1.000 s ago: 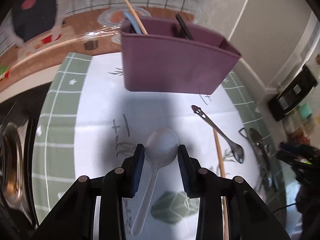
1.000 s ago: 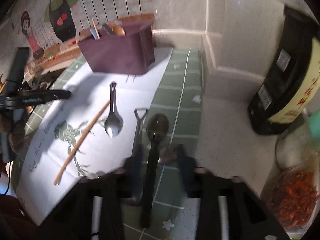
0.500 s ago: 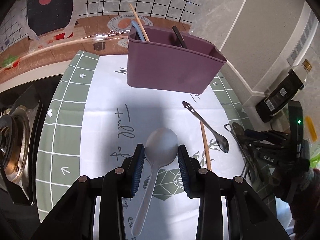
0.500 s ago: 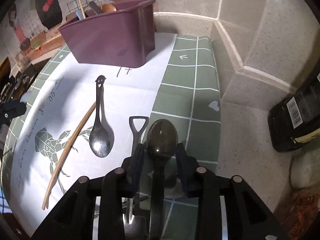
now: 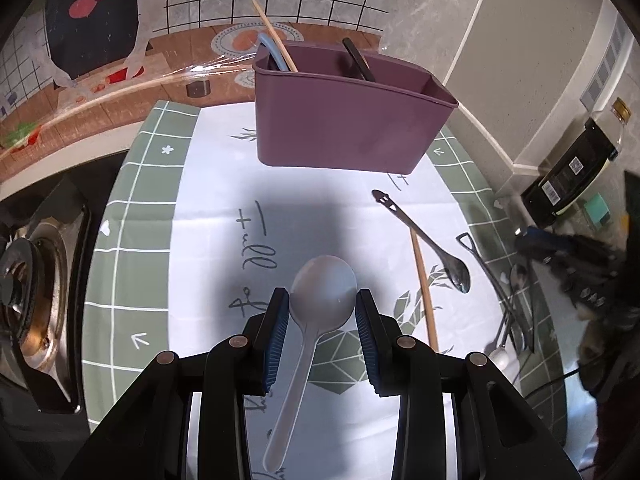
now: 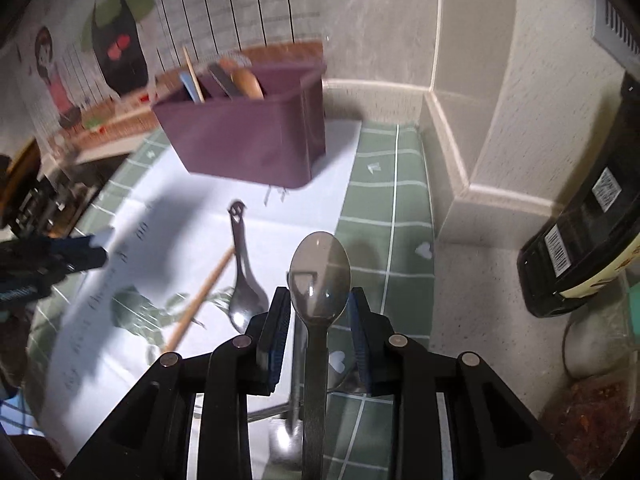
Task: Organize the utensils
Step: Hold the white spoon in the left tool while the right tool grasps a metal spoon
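Utensils are split between two places: some stand sorted in the purple caddy (image 5: 344, 120) at the back of the mat (image 5: 132, 240), and the rest lie loose on the surface in front of it. The caddy has dividers, and a chopstick, a blue handle and a black handle lean in separate slots, probably so that kinds stay apart.

The left tongs (image 5: 322, 318) pinch a pale plastic spoon (image 5: 320, 300) by the sides of its bowl, handle trailing back toward the camera. Held that way the handle points away from the caddy, so I judge the spoon would need turning before it can drop in handle-first, or it goes in bowl-down.

The right tongs (image 6: 318, 316) straddle a dark spoon (image 6: 319, 276), bowl forward and its handle running back between the jaws. The pads look just beside the bowl's edges, though whether they truly clamp it I cannot tell. This spoon seems raised off the surface, since the mat shows blurred beneath it.

Left on the mat are a steel spoon (image 6: 240, 280) with a cut-out handle end, a single wooden chopstick (image 6: 200, 292) just beside it, and a shovel-handled utensil (image 5: 484, 264) nearer the right edge. A dark bottle (image 6: 588, 248) stands well apart on the bare counter, out of the way.
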The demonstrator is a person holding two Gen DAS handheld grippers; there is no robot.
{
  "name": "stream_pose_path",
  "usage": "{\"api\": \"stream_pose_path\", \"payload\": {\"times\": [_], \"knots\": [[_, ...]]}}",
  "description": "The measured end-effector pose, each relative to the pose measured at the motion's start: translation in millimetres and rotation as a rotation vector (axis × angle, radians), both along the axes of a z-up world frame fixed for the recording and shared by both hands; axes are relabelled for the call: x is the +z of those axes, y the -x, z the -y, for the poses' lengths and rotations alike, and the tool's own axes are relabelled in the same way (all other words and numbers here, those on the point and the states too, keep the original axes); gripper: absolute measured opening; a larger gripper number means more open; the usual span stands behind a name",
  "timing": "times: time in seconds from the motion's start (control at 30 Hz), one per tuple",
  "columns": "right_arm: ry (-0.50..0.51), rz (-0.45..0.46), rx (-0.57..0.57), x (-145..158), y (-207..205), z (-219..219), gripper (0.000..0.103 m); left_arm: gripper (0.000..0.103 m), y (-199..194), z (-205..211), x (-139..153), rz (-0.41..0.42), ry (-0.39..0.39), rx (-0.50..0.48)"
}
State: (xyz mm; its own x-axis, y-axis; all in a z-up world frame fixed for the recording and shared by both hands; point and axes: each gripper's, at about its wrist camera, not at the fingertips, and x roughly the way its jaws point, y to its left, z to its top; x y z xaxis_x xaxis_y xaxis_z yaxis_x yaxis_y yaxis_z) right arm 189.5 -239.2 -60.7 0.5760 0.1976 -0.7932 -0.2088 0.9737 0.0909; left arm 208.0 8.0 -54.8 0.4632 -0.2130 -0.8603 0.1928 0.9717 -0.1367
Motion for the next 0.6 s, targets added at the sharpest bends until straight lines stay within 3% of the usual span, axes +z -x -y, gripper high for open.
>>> {"api": "stream_pose_path", "payload": {"times": [0.4, 0.6], "knots": [[-0.009, 0.002, -0.003, 4.9, -2.9, -1.6, 0.027, 0.035, 2.3, -17.6, 6.9, 0.005, 0.055, -0.019], [-0.01, 0.002, 0.026, 4.9, -2.6, -11.4, 0.027, 0.035, 6.5, -18.6, 15.4, 0.043, 0.04, -0.012]]}}
